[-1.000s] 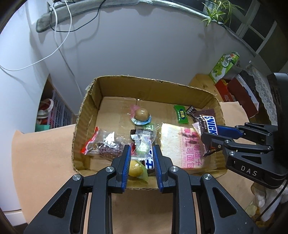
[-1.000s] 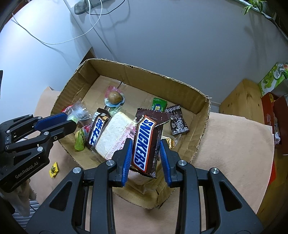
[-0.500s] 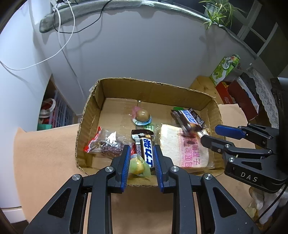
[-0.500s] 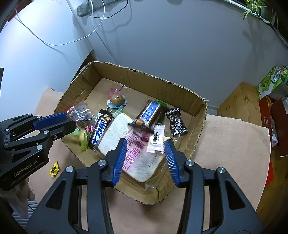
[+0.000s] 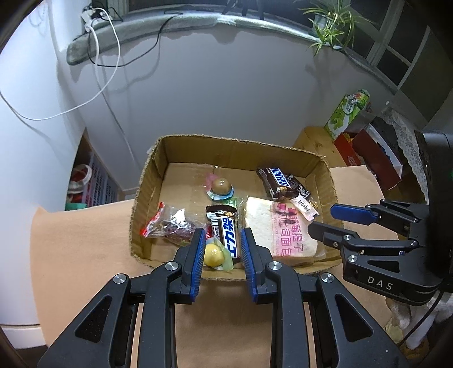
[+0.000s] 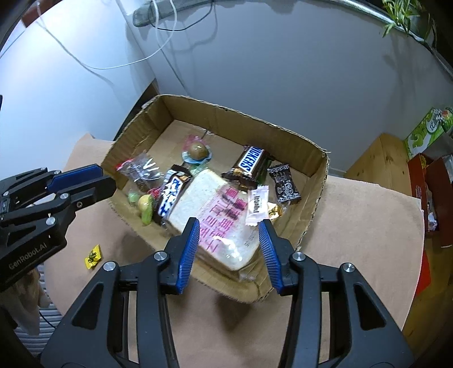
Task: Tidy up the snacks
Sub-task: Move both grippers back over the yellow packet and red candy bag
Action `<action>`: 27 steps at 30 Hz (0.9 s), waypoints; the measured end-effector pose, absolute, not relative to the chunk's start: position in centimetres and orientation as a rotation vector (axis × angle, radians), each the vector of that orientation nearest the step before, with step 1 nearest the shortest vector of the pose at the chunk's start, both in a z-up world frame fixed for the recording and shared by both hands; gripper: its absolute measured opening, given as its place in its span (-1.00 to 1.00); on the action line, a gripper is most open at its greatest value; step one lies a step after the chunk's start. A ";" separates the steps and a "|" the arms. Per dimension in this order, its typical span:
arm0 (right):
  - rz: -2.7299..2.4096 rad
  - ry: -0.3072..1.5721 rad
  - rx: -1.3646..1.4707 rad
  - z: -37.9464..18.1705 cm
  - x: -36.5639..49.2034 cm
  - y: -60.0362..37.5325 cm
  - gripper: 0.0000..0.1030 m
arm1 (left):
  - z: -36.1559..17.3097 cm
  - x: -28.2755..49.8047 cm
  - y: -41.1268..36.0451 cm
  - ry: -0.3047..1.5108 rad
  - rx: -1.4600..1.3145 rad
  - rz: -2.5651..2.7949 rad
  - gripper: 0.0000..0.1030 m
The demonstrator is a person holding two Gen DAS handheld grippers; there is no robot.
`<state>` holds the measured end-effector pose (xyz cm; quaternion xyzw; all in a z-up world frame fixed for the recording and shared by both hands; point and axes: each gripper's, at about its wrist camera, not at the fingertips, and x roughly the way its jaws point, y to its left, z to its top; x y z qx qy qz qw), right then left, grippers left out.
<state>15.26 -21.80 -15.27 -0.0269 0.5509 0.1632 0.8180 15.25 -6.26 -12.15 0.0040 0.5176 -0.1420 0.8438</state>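
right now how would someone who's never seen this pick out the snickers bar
Find the cardboard box on the tan cloth, then the bread slice along its near right side. The Snickers lies just beyond the bread's far edge, the only brown wrapper with a blue-and-white logo in Latin letters.

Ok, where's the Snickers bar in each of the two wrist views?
Left wrist: Snickers bar lies in the box's far right corner.
Right wrist: Snickers bar lies mid-frame, beyond the bread.
Shared landmark: the bread slice pack, its far edge beside the bar.

home | windowsill plant [image 5: 329,27] | charger cables [image 5: 97,39] | storage basket [image 5: 97,184]
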 end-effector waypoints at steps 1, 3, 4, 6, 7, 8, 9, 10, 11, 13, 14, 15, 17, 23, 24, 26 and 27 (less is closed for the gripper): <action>0.353 1.170 -0.061 -15.1 15.0 -21.7 -0.11 | -12.0 15.0 -6.1 1.090 0.004 -0.302 -0.53; 0.366 1.160 -0.067 -14.6 14.3 -21.3 -0.11 | -11.7 14.5 -5.5 1.087 0.000 -0.300 -0.53; 0.375 1.156 -0.068 -14.4 13.9 -21.1 -0.11 | -11.6 14.2 -5.2 1.085 -0.004 -0.298 -0.53; 0.394 1.151 -0.067 -14.1 13.1 -20.6 -0.11 | -11.4 13.5 -4.2 1.081 -0.014 -0.293 -0.53; 0.406 1.149 -0.068 -14.0 12.8 -20.4 -0.11 | -11.3 13.0 -3.6 1.079 -0.020 -0.290 -0.53; 0.420 1.146 -0.071 -13.9 12.4 -20.0 -0.11 | -11.2 12.5 -2.8 1.079 -0.029 -0.284 -0.53; 0.434 1.145 -0.074 -13.7 11.9 -19.6 -0.11 | -11.1 12.0 -2.2 1.080 -0.037 -0.276 -0.53; 0.451 1.145 -0.078 -13.7 11.5 -19.1 -0.11 | -11.0 11.5 -1.3 1.080 -0.050 -0.268 -0.52; 0.465 1.146 -0.082 -13.7 11.2 -18.8 -0.11 | -11.0 10.7 -0.3 1.080 -0.064 -0.258 -0.48; 0.493 1.151 -0.093 -13.9 10.5 -17.8 -0.11 | -11.1 9.4 1.2 1.082 -0.075 -0.238 -0.38; 0.508 1.154 -0.101 -14.0 10.2 -17.3 -0.11 | -11.3 8.6 2.1 1.085 -0.076 -0.222 -0.38; 0.522 1.156 -0.109 -14.1 9.8 -16.7 -0.11 | -11.5 7.8 2.9 1.089 -0.078 -0.208 -0.38; 0.550 1.164 -0.124 -14.5 9.1 -15.6 -0.11 | -12.0 6.2 4.4 1.105 -0.093 -0.184 -0.38; 0.665 1.194 -0.160 -15.8 6.1 -12.5 -0.11 | -14.0 2.9 7.5 1.157 -0.132 -0.126 -0.38; 0.695 1.199 -0.177 -16.0 5.3 -11.9 -0.10 | -14.3 2.5 7.9 1.165 -0.139 -0.118 -0.38; 0.752 1.206 -0.225 -16.6 3.6 -10.8 -0.09 | -14.7 1.9 8.1 1.173 -0.144 -0.114 -0.38; 0.789 1.213 -0.255 -17.0 2.6 -10.2 -0.03 | -15.0 1.7 8.2 1.176 -0.144 -0.113 -0.38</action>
